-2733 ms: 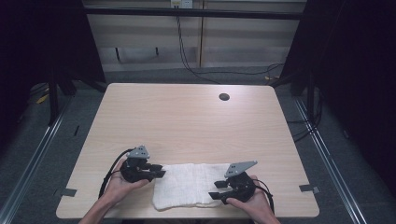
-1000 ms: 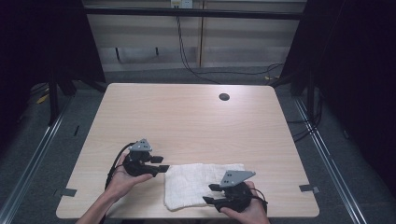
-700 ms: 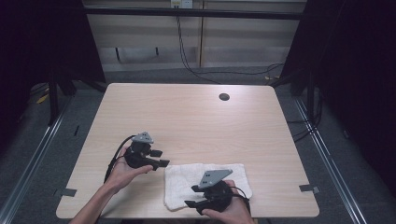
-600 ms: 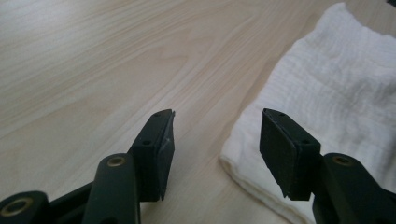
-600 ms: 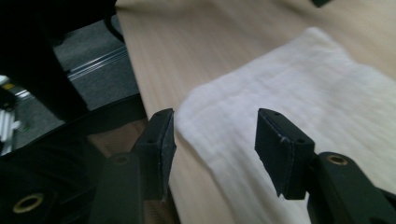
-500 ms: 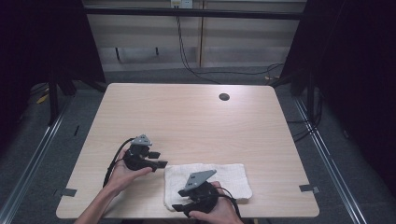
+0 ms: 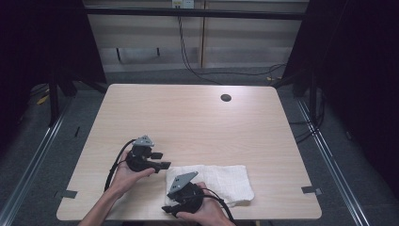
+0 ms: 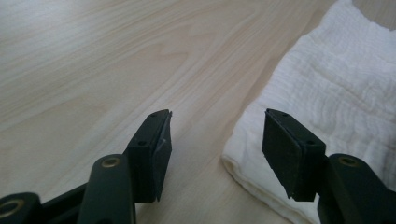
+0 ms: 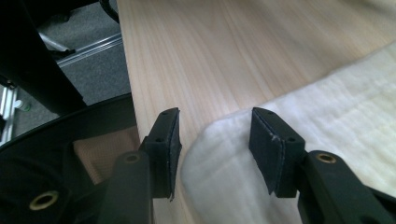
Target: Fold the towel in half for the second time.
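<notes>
- While the pale wooden table (image 7: 197, 122) lies mostly bare, a folded white towel (image 7: 221, 181) rests near its front edge, at about 5 o'clock from the table's centre.
- At roughly 7 o'clock from the centre, the left gripper (image 7: 160, 160) sits in the person's left hand (image 7: 124, 172), pointing toward the towel's left end.
- From the left gripper view, its jaws stand spread apart with nothing between them; the towel's corner (image 8: 247, 163) lies on the wood just ahead of the right-hand pad (image 8: 285, 149).
- Lower down, at 6 o'clock, the right gripper (image 7: 170, 209) is held by the right hand (image 7: 202, 214) over the towel's near left corner.
- From the right gripper view, its jaws are also released and wide, and the towel's rounded edge (image 9: 219, 135) runs into the gap between them; whether either pad touches the cloth is hard to tell.
- A small dark round hole (image 7: 226, 97) marks the table at about 1 o'clock, near the far edge.
</notes>
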Motion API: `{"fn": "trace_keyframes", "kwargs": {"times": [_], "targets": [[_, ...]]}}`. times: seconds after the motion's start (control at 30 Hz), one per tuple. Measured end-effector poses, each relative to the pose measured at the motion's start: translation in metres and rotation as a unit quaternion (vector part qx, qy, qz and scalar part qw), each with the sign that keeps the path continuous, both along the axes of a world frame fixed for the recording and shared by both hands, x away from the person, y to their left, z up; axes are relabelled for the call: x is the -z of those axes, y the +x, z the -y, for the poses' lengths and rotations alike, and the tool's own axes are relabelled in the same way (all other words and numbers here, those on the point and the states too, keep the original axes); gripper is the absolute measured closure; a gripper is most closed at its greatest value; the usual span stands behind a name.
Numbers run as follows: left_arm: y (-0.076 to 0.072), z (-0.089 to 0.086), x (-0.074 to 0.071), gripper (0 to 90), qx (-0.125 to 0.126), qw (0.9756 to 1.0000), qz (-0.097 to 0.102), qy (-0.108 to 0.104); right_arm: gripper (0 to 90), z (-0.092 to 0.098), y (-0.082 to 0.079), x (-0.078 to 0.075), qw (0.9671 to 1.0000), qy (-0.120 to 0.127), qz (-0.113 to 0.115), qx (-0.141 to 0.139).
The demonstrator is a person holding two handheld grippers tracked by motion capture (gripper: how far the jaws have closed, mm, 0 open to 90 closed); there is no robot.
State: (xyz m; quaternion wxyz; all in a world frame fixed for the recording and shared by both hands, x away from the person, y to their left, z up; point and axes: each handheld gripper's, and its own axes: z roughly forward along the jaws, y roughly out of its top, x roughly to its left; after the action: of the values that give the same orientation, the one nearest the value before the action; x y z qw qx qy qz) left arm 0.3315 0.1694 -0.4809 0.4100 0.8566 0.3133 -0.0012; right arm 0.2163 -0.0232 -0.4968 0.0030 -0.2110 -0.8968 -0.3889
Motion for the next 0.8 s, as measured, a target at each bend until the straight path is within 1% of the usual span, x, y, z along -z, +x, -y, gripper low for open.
{"fn": "trace_keyframes", "kwargs": {"times": [0.03, 0.07, 0.1, 0.13, 0.2, 0.23, 0.27, 0.33, 0.37, 0.4, 0.43, 0.47, 0.5, 0.53, 0.57, 0.63, 0.7, 0.73, 0.8], "targets": [[0.0, 0.001, 0.0, 41.9, 0.002, 1.0, -0.001, 0.004, 55.9, -0.001, -0.001, 0.001, 1.0, -0.002, 0.009, 0.0], [-0.001, 0.001, 0.0, 42.0, 0.002, 1.0, -0.001, 0.005, 59.2, -0.002, -0.005, 0.001, 0.9994, -0.011, 0.031, 0.001], [-0.001, 0.001, 0.001, 42.0, 0.003, 1.0, -0.002, 0.006, 59.2, -0.002, -0.007, 0.002, 0.9988, -0.014, 0.048, -0.003], [0.0, 0.002, 0.002, 42.0, 0.003, 1.0, -0.001, 0.005, 59.7, -0.003, -0.01, 0.002, 0.9984, -0.015, 0.055, 0.003], [0.0, 0.001, 0.003, 42.0, 0.001, 0.9999, -0.002, 0.01, 61.6, -0.005, -0.013, 0.002, 0.9972, -0.028, 0.069, 0.008], [0.0, 0.0, 0.003, 42.0, 0.001, 1.0, -0.003, 0.007, 64.3, -0.005, -0.012, 0.001, 0.9973, -0.027, 0.068, 0.009], [-0.001, 0.0, 0.004, 42.0, 0.002, 0.9999, -0.005, 0.009, 68.3, -0.004, -0.011, 0.001, 0.9973, -0.028, 0.068, 0.009], [-0.001, 0.0, 0.004, 42.3, 0.004, 0.9999, 0.0, 0.017, 77.9, -0.002, -0.007, 0.002, 0.9976, -0.023, 0.06, 0.024], [-0.001, 0.0, 0.005, 44.1, 0.005, 0.9999, 0.0, 0.016, 79.8, -0.001, -0.005, 0.002, 0.9976, -0.024, 0.06, 0.024], [-0.001, 0.001, 0.005, 46.7, 0.007, 0.9998, 0.0, 0.018, 81.8, 0.0, -0.004, 0.002, 0.998, -0.019, 0.054, 0.026], [-0.001, 0.001, 0.005, 46.6, 0.005, 0.9998, 0.002, 0.019, 82.4, 0.001, -0.003, 0.002, 0.9985, -0.013, 0.043, 0.033], [-0.001, 0.002, 0.006, 47.2, 0.006, 0.9998, 0.002, 0.018, 82.6, 0.001, -0.002, 0.002, 0.9984, -0.014, 0.043, 0.032], [0.0, 0.002, 0.006, 48.1, 0.012, 0.9997, -0.004, 0.02, 82.8, 0.0, -0.003, 0.002, 0.9984, -0.014, 0.042, 0.035], [0.0, 0.004, 0.008, 48.2, 0.013, 0.9998, -0.004, 0.016, 83.1, 0.001, -0.002, 0.002, 0.9984, -0.014, 0.043, 0.035], [0.0, 0.005, 0.01, 49.0, 0.021, 0.9996, -0.01, 0.019, 83.3, 0.001, -0.002, 0.002, 0.9986, -0.009, 0.034, 0.04], [0.0, 0.007, 0.012, 49.6, 0.03, 0.9991, -0.015, 0.025, 83.6, 0.002, 0.0, 0.002, 0.9988, -0.008, 0.029, 0.038], [-0.002, 0.009, 0.013, 52.7, 0.041, 0.9987, -0.015, 0.028, 83.7, 0.002, 0.001, 0.002, 0.9989, -0.004, 0.022, 0.041], [-0.003, 0.009, 0.013, 53.9, 0.047, 0.9981, -0.015, 0.037, 83.7, 0.002, 0.001, 0.002, 0.9988, -0.005, 0.017, 0.045], [-0.004, 0.011, 0.014, 55.8, 0.045, 0.9983, -0.012, 0.036, 83.7, 0.003, 0.002, 0.002, 0.999, -0.003, 0.019, 0.041]]}}
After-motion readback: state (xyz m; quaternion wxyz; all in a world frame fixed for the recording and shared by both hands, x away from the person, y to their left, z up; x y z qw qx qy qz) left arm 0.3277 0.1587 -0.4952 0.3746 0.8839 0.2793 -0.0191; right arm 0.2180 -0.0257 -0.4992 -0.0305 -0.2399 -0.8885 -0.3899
